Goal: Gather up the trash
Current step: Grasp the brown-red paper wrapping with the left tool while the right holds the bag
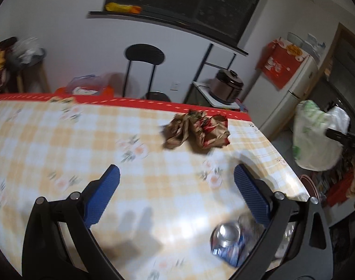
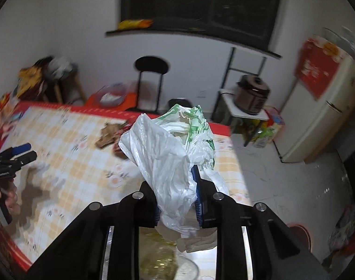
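Observation:
A crumpled brown and red paper wrapper (image 1: 197, 130) lies near the far right edge of the checked table (image 1: 60, 140); it also shows in the right wrist view (image 2: 108, 136). A crushed blue drink can (image 1: 228, 240) lies close under my left gripper's right finger. My left gripper (image 1: 177, 182) is open and empty above the table, short of the wrapper. My right gripper (image 2: 177, 186) is shut on a white and green plastic bag (image 2: 172, 154), held beside the table's right edge; the bag also shows in the left wrist view (image 1: 317, 135).
A black chair (image 1: 143, 70) stands behind the table. A rice cooker (image 1: 227, 86) sits on a small stand, a cream fridge (image 1: 294, 93) to the right. A glass bowl (image 2: 172, 266) lies below my right gripper. The floor (image 2: 282, 186) lies right of the table.

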